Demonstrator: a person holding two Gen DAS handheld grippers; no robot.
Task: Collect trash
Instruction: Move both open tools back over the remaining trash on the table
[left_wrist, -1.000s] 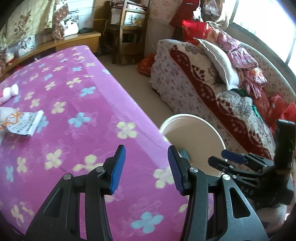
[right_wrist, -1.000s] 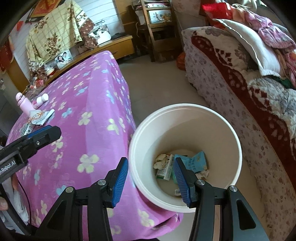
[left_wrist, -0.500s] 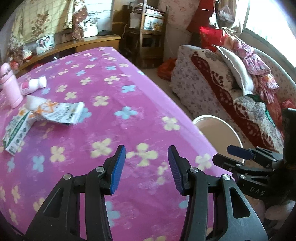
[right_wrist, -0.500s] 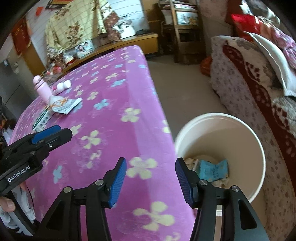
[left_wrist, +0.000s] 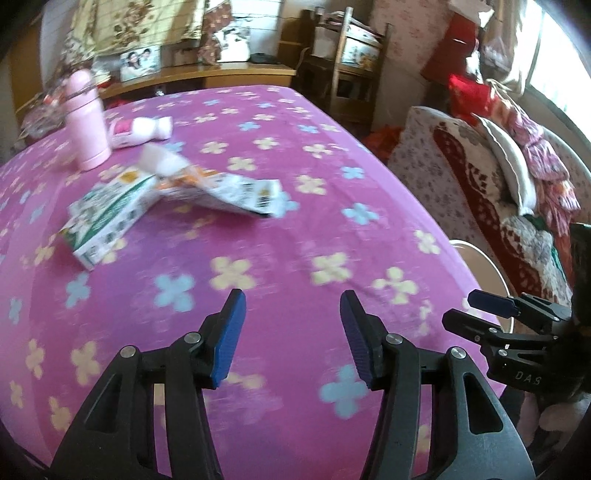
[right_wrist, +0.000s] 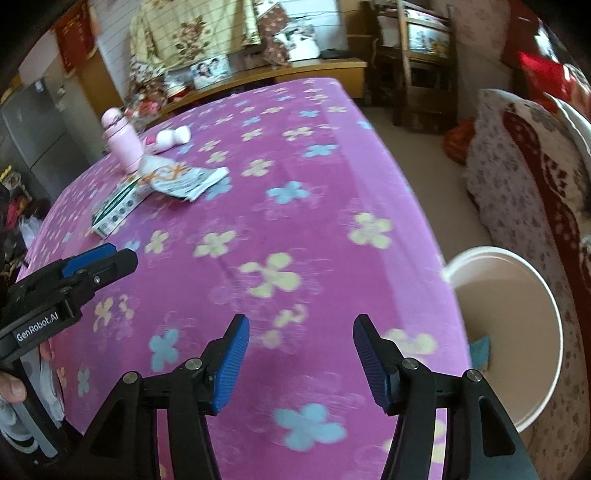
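Observation:
Trash lies at the far left of the purple flowered table (left_wrist: 280, 258): a green-and-white carton (left_wrist: 107, 218), a crumpled white wrapper (left_wrist: 225, 188) and a small white-and-pink bottle (left_wrist: 142, 129). The carton (right_wrist: 118, 206) and wrapper (right_wrist: 184, 179) also show in the right wrist view. A white bucket (right_wrist: 546, 295) with trash inside stands on the floor right of the table. My left gripper (left_wrist: 291, 325) hovers over the near table, jaws opening, nothing between them. My right gripper (right_wrist: 301, 350) is beside it, jaws opening and empty too.
A pink flask (left_wrist: 86, 122) stands upright behind the trash. A sofa (left_wrist: 480, 177) piled with blankets and pillows runs along the right. A wooden chair (left_wrist: 354, 70) and a low cabinet (left_wrist: 229, 74) stand beyond the table. A person's hand (right_wrist: 11, 387) shows at the left edge.
Both grippers swung left, away from the bucket and over the table; the trash has come nearer to centre. Both pairs of jaws stand wider than before.

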